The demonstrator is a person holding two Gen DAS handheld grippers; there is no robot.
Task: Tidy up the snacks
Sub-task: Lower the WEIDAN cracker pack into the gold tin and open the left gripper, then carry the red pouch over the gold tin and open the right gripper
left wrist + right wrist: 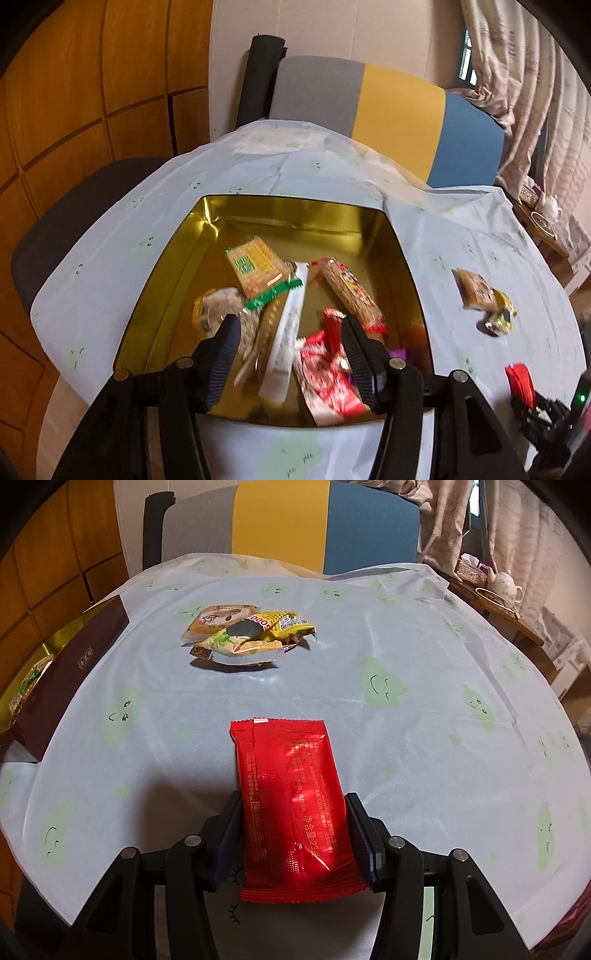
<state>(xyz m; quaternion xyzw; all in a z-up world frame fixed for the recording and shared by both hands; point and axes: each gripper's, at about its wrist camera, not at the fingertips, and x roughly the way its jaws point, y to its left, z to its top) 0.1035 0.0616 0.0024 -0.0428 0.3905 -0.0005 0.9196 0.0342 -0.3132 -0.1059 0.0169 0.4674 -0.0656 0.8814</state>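
Observation:
A gold tin (258, 218) sits on the table and holds several snacks, among them an orange cracker pack (255, 267), a long white pack (286, 343) and a red-and-white wrapper (325, 369). My left gripper (290, 325) hovers over the tin's near half. Its jaws are open and nothing is between the pads. My right gripper (294, 799) is shut on a red foil packet (295, 805), held just above the tablecloth. A small pile of loose snacks (251, 631) lies farther out on the table. The tin's brown outer wall (74, 672) is at the left edge of the right wrist view.
A pale blue tablecloth (406, 738) with green faces covers the round table. A chair with a grey, yellow and blue back (399, 110) stands behind it, and a dark chair (74, 221) to the left. A teapot (506, 585) sits on a side table at the right.

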